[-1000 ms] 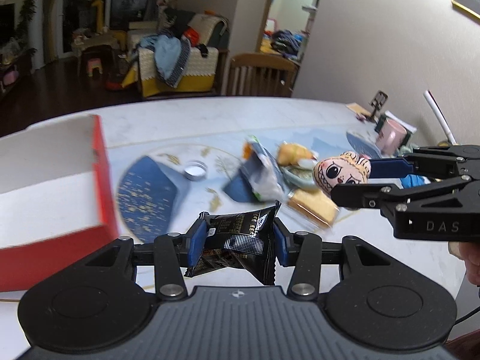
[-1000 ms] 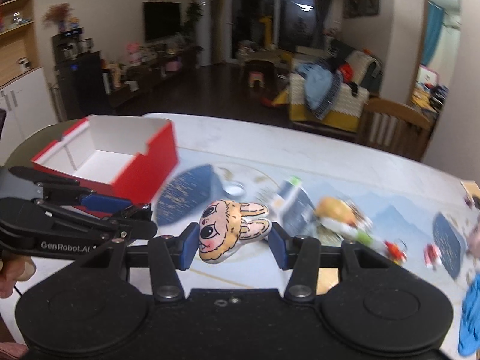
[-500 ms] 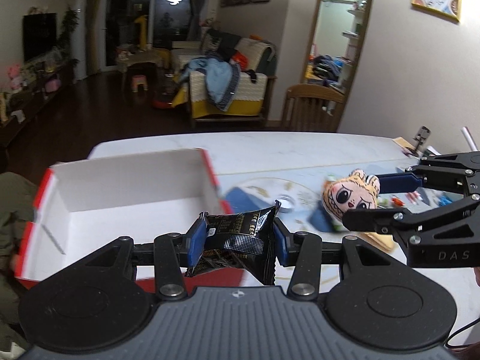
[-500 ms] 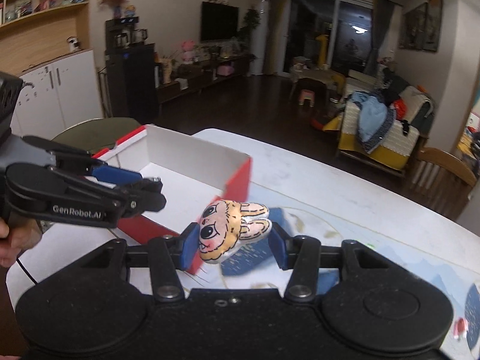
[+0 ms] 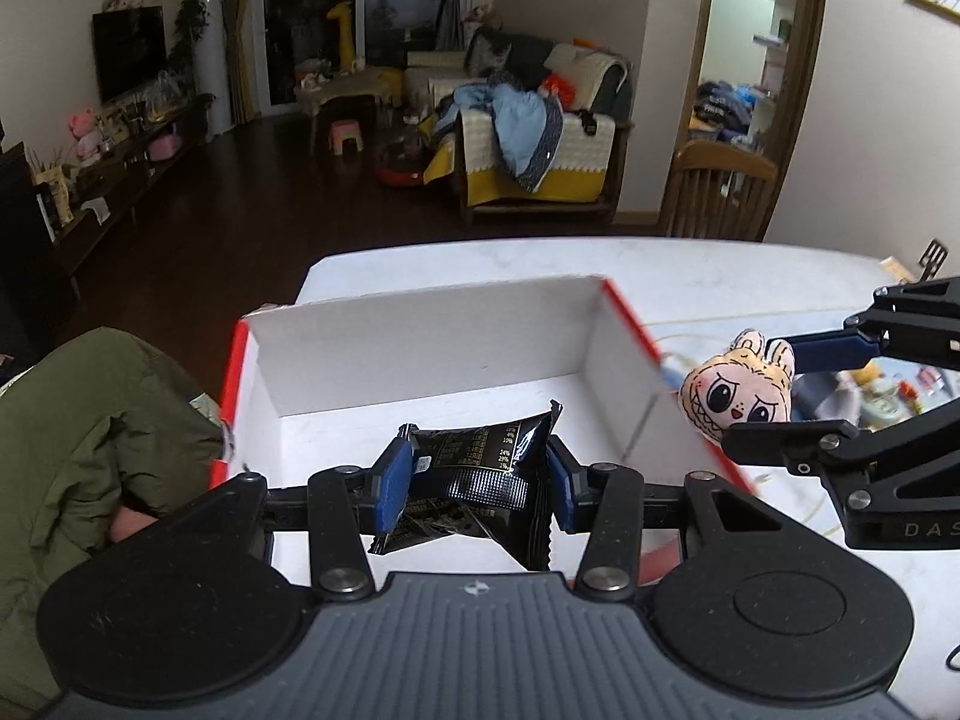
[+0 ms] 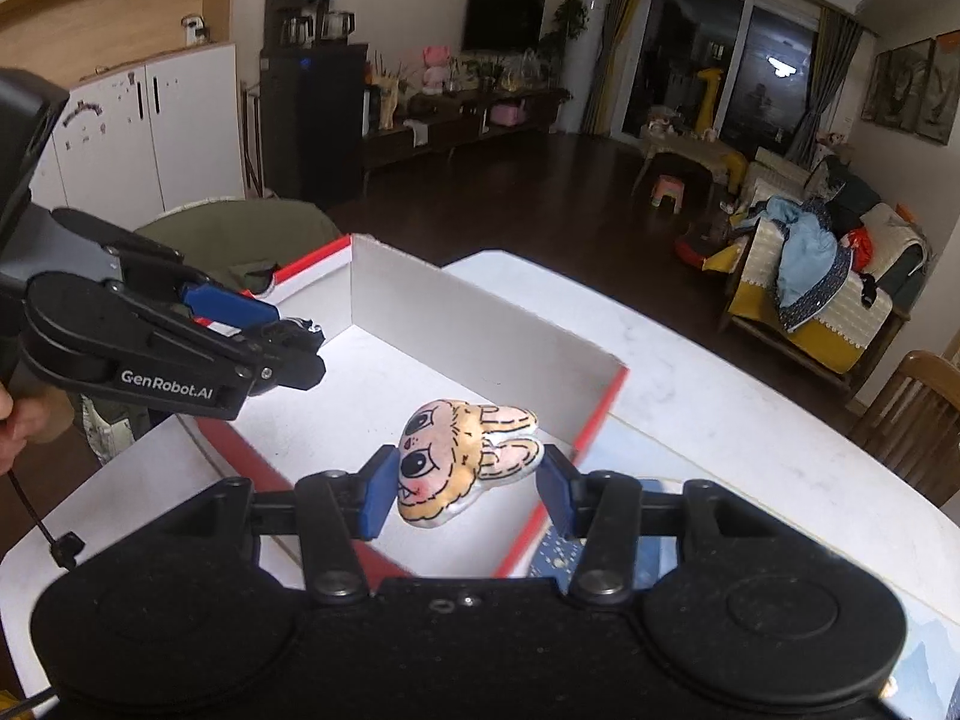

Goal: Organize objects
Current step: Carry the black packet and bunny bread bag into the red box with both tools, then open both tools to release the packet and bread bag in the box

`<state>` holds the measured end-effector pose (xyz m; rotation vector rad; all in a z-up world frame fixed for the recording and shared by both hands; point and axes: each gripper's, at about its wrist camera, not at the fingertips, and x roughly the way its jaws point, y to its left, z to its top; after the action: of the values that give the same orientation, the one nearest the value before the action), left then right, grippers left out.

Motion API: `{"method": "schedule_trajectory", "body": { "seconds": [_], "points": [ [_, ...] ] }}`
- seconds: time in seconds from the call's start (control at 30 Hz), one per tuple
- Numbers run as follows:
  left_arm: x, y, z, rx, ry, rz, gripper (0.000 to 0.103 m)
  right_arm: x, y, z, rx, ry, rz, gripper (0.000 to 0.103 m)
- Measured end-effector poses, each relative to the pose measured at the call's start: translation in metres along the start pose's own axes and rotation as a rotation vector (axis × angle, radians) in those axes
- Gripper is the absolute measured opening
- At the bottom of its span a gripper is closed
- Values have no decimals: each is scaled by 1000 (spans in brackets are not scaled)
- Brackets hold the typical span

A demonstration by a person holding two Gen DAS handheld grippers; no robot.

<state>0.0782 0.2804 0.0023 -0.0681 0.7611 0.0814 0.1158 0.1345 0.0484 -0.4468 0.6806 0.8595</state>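
We find the left gripper (image 5: pixel 474 477) clamped on the black snack packet (image 5: pixel 474 468) and the right gripper (image 6: pixel 467 486) on the plush face (image 6: pixel 465 459), both above the red box (image 6: pixel 480 324); we advise releasing low, toward twelve o'clock.

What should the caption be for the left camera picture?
Left gripper carries a black snack packet above the red-and-white box.

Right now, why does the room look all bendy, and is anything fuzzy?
Left wrist view: the fisheye lens bows the doorway; the red box edge near the plush toy is smeared; the black snack packet is sharp. Right wrist view: walls curve, toy crisp.
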Motion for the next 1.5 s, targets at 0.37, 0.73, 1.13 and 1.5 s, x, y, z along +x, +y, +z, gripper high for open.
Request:
{"method": "schedule_trajectory", "body": {
  "seconds": [0.37,0.73,1.13,1.5],
  "points": [
    [59,26,11,77,125,28,45,84,12,13,-6,177,55,49],
    [119,32,10,109,301,28,45,142,21,10,35,359,59,49],
    [149,41,12,67,482,-24,46,154,20,7,70,453,52,51],
    [148,46,19,36,465,-55,62,154,20,14,45,418,49,64]
  ]
}}
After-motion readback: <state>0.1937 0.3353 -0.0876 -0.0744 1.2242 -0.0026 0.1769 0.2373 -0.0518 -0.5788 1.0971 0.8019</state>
